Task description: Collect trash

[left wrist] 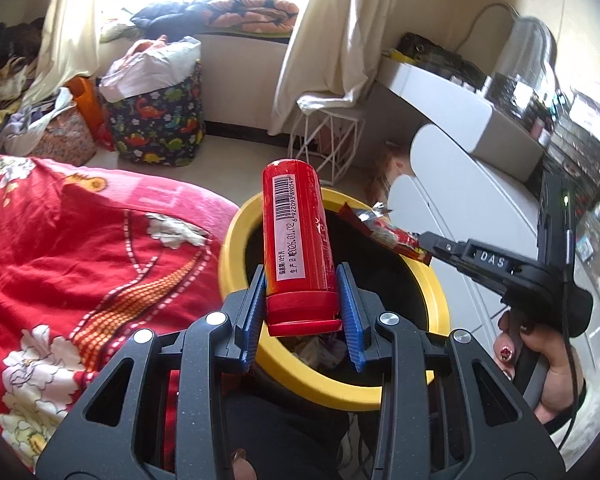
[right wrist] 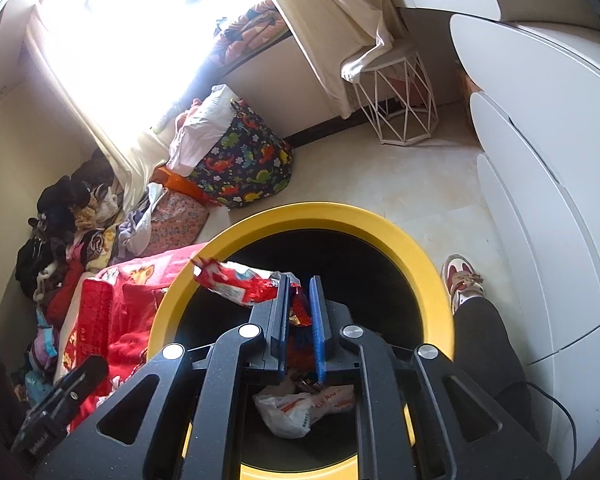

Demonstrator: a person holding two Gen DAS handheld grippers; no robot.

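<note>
Left wrist: left gripper (left wrist: 302, 300) clamping can (left wrist: 296, 232), right gripper (right wrist: 300, 320) pinching wrapper (right wrist: 240, 282), both over bin (left wrist: 236, 240); next, release

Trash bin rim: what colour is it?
Yellow, around a black inside; the trash bin shows best in the right wrist view.

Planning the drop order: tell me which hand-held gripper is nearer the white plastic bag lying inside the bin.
Right. The right hand-held gripper hangs directly above the white plastic bag; the left hand-held gripper sits at the bin's near rim.
</note>
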